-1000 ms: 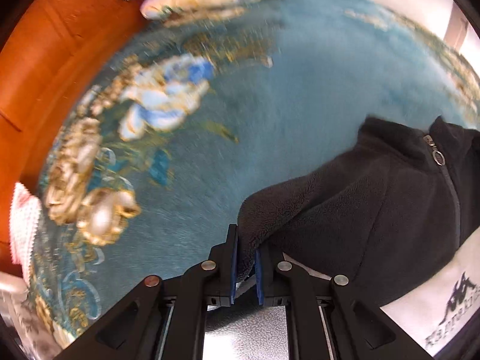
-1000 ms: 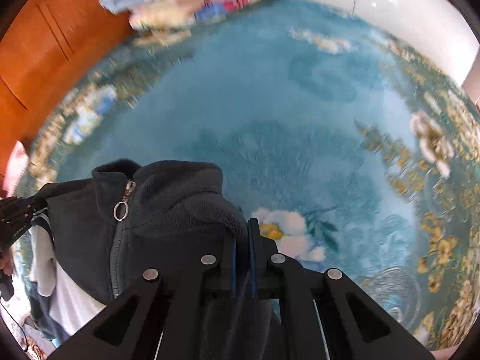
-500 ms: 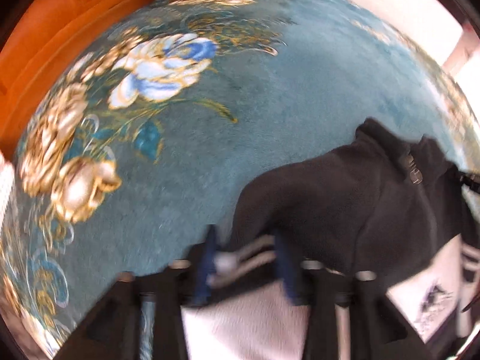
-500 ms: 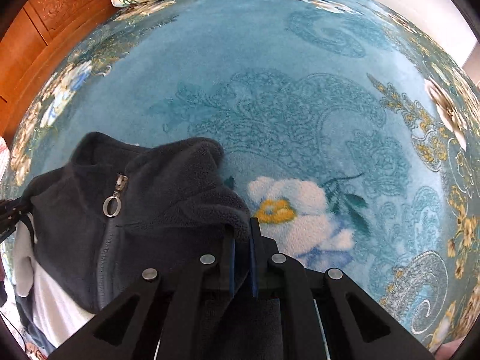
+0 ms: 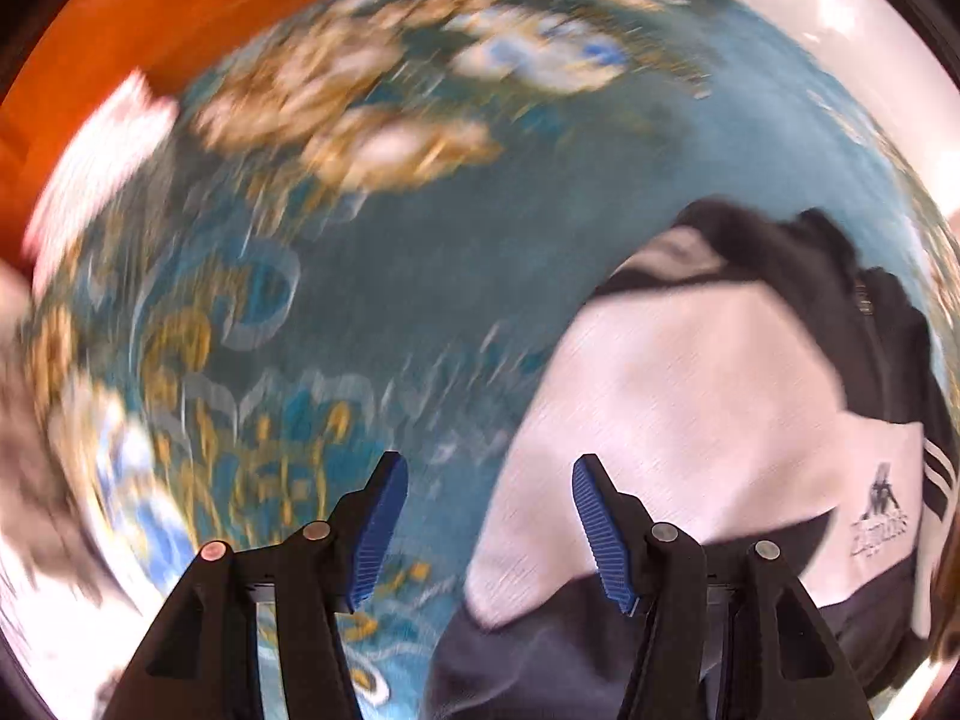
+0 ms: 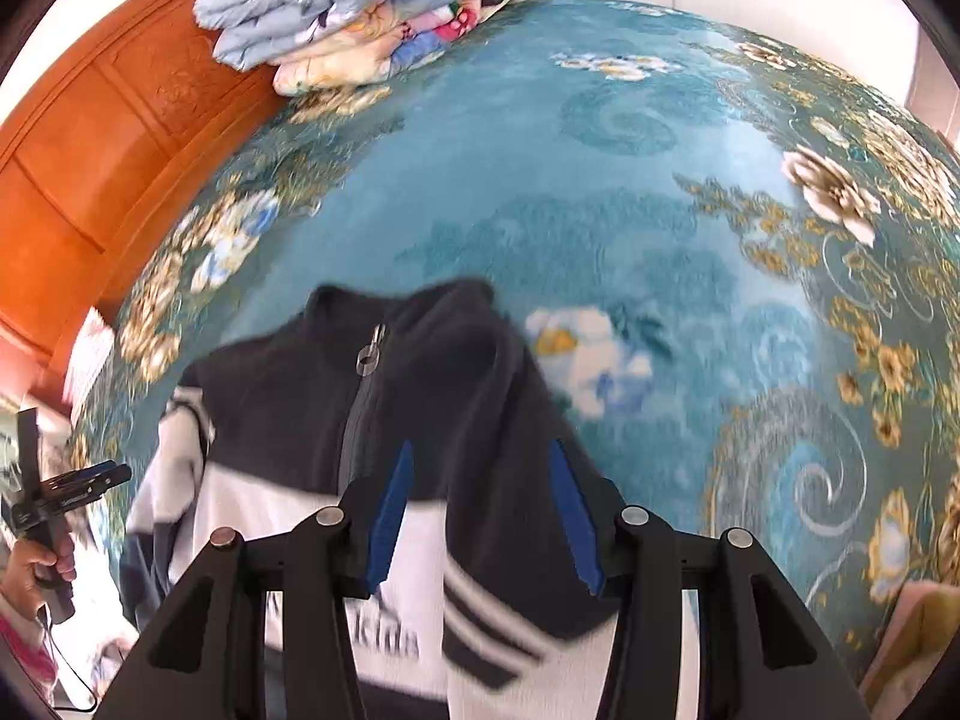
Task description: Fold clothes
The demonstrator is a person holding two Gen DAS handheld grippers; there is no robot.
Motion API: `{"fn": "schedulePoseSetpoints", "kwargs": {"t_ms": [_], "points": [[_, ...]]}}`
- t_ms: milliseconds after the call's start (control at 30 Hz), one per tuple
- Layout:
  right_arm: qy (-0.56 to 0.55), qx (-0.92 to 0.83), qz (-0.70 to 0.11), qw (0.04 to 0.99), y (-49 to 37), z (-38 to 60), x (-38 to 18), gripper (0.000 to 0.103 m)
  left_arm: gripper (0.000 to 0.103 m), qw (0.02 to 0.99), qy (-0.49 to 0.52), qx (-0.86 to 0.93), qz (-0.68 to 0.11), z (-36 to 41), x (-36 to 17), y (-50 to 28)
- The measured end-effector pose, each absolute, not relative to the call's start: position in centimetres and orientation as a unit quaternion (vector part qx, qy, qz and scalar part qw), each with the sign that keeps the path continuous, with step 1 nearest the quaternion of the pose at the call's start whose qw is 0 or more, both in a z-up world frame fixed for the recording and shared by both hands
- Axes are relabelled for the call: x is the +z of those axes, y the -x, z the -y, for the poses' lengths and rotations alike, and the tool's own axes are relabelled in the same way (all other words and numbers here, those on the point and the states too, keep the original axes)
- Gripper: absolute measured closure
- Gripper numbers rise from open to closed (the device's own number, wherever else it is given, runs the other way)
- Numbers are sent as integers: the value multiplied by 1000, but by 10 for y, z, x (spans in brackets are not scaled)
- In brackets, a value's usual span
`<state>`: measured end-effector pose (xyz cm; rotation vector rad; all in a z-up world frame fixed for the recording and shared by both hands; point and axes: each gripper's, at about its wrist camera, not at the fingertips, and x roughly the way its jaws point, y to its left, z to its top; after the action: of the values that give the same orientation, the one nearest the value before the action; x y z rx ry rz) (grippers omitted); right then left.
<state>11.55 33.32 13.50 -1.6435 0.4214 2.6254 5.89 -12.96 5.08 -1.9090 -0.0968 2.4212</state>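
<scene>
Underneath everything, a teal floral blanket (image 6: 600, 192) is spreading across the bed, with gold scrolls and pale flowers running over it. An orange wooden headboard (image 6: 90, 168) is standing along its far left edge, and a stack of folded quilts (image 6: 354, 18) is resting against that board at the top of the bed.

My jacket (image 6: 432, 396), black fleece above and white below with black stripes and a printed logo, is lying on the blanket with its collar pointing away from me and its zipper closed up to the neck. From my left camera the jacket (image 5: 720, 396) is sitting to the right, and a white sleeve panel is lying folded across the black chest; this picture is badly blurred, so I cannot tell finer creases.

My right gripper (image 6: 480, 516) is hanging just over the jacket's right shoulder, and its blue-padded jaws are spread wide with nothing pinched between them. My left gripper (image 5: 486, 528) is hovering at the jacket's left edge, its jaws likewise parted and empty, one pad over the bare blanket (image 5: 390, 300) and the other over the white sleeve. In the right camera that left gripper (image 6: 66, 486) is showing small at the far left, gripped by my hand (image 6: 36, 558).

The zipper's ring pull (image 6: 367, 357) is lying just below the collar.
</scene>
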Motion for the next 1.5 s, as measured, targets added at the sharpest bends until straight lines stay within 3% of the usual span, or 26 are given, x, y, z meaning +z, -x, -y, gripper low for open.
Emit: {"fn": "schedulePoseSetpoints", "kwargs": {"t_ms": [67, 133, 200, 267, 433, 533, 667, 933, 1233, 1267, 1367, 1500], "points": [[531, 837, -133, 6, -122, -329, 134, 54, 47, 16, 627, 777, 56, 137, 41, -68], [533, 835, -138, 4, -126, -327, 132, 54, 64, 19, 631, 771, 89, 143, 35, -73], [533, 834, -146, 1, -129, -326, 130, 54, 92, 22, 632, 768, 104, 144, 34, -76], [531, 834, -150, -1, -131, -326, 129, 54, 96, 23, 626, 774, 90, 142, 40, -76], [521, 840, -154, 2, -136, -327, 130, 54, 97, -31, 579, 813, -53, 141, 70, -70], [509, 846, -159, 12, -137, -333, 132, 54, 97, -59, 557, 822, -101, 159, 84, -54], [499, 849, -172, 23, -136, -344, 132, 54, 97, -77, 554, 820, -121, 174, 87, -22], [524, 835, -160, 52, -131, -359, 111, 54, 96, -87, 588, 786, -173, 175, 33, 17], [530, 831, -157, 61, -149, -370, 120, 54, 93, -70, 589, 788, -164, 166, 44, 6], [529, 832, -155, 59, -152, -370, 125, 54, 91, -67, 588, 789, -162, 165, 48, 3], [532, 833, -145, 51, -169, -369, 137, 54, 72, -73, 584, 792, -162, 161, 66, -9], [555, 820, -141, 15, -201, -359, 141, 54, 61, -88, 551, 819, -132, 146, 102, -40]]}}
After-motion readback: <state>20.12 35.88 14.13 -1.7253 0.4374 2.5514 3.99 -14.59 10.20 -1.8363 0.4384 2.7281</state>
